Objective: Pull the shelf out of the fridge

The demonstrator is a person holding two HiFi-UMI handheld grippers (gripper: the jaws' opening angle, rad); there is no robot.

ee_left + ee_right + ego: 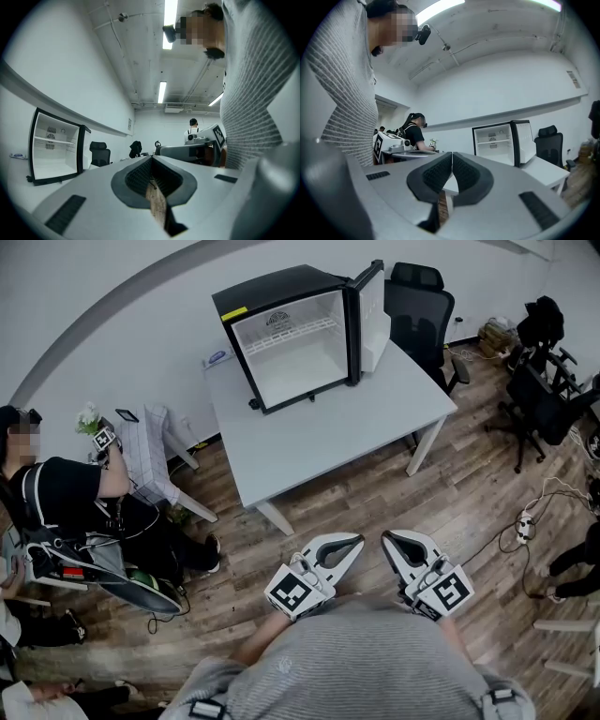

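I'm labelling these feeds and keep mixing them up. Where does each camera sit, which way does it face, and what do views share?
Head view: on the person's head, facing steeply down at the table and open fridge; sweater, left claw and right claw show.
Left gripper view: on the left claw, along its shut jaws; sweater at right.
Right gripper view: on the right claw, along its shut jaws; sweater at left.
Shared: the fridge, in all three.

The white table (366, 427), standing on wooden floor (375, 512), carries one small black fridge (281, 292) (door open).
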